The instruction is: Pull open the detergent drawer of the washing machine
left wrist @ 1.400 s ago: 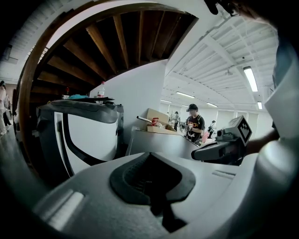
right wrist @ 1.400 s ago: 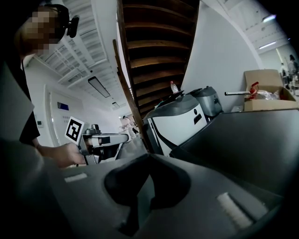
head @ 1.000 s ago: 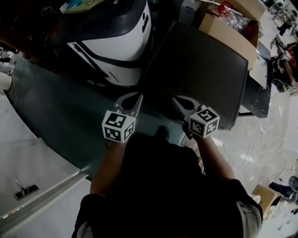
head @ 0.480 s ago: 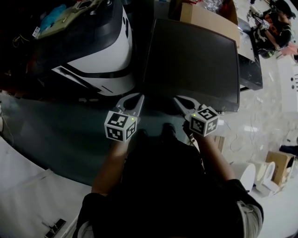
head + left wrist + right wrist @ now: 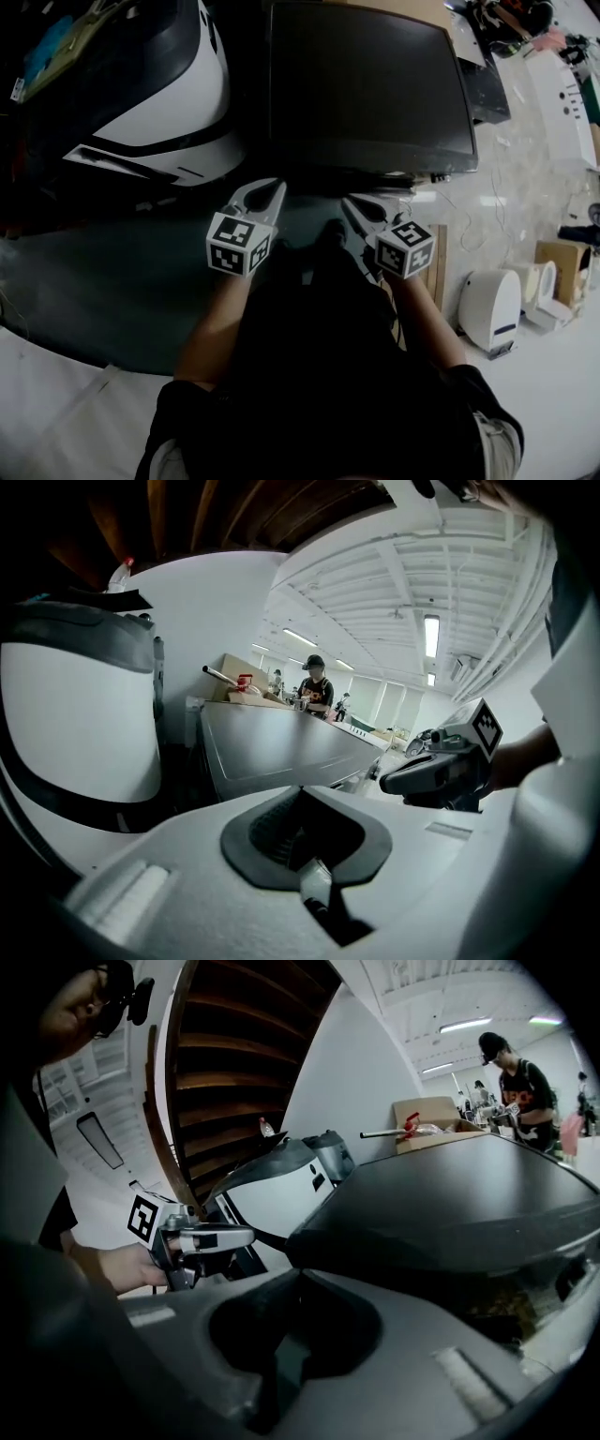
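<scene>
L gripper (image 5: 266,190), R gripper (image 5: 355,204) — jaws together, empty, near washer (image 5: 366,84)

Washing machine (image 5: 366,84) — dark, flat-topped, upright

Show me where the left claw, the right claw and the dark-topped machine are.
left claw (image 5: 277,187): head view, shut tips.
right claw (image 5: 349,201): head view, shut tips.
dark-topped machine (image 5: 366,84): head view, top panel.

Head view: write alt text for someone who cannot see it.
Seen from above, a person holds two grippers side by side, the left gripper and the right gripper, both shut and empty, pointing toward a dark flat-topped machine. A white-and-black machine stands to its left.
</scene>
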Demonstrator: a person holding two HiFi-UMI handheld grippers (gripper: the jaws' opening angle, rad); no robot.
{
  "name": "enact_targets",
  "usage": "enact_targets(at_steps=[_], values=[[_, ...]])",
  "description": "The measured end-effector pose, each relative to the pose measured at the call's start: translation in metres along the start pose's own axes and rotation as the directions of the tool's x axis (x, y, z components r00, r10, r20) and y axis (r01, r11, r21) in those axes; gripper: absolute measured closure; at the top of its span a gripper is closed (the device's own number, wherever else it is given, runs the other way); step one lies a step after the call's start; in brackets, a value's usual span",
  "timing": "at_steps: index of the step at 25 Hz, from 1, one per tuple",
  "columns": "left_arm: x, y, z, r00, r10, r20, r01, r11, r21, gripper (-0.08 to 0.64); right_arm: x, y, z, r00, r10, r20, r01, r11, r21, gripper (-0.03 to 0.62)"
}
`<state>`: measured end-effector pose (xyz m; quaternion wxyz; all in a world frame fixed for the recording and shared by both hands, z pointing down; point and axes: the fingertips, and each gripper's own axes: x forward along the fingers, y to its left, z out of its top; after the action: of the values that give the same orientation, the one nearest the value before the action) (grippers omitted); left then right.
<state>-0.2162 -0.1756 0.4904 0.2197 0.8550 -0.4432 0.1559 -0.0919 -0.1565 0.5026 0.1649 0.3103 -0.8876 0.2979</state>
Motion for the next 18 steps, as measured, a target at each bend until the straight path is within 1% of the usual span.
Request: enact_targets(at_steps=[4,9,12,15,18], values=[[0.01,-0.005,-0.015,0.999,-0.033,-0.035,0.033,0.999,0.016,0.549,-0.017,-0.02,-0.009,0.997,-0.07,0.037,0.068,0.997,0.042,0.589],[0.017,-0.015,-0.025,0.996,-0.062,-0.06,0.063,0.998,0.012,0.549,-0.023,-0.037,-0.023,0.992,-0.119,0.032,0.116,0.99,0.074,0.589],[0.022,-0.008,-0.032,0.995,-0.062,-0.083,0.062,0.998,0.006,0.549,-0.016,-0.043,-0.023,0.99,-0.135,0.032,0.132,0.988,0.078,0.589],[0.028,-0.002,-0.041,0.993,-0.054,-0.105,0.053,0.999,-0.01,0.549,-0.008,-0.052,-0.024,0.987,-0.159,0.02,0.157,0.986,0.064,0.589],[0.034,0.002,-0.052,0.99,-0.045,-0.134,0.044,0.999,-0.009,0.549,-0.002,-0.064,-0.023,0.982,-0.186,0.015,0.185,0.981,0.053,0.589]])
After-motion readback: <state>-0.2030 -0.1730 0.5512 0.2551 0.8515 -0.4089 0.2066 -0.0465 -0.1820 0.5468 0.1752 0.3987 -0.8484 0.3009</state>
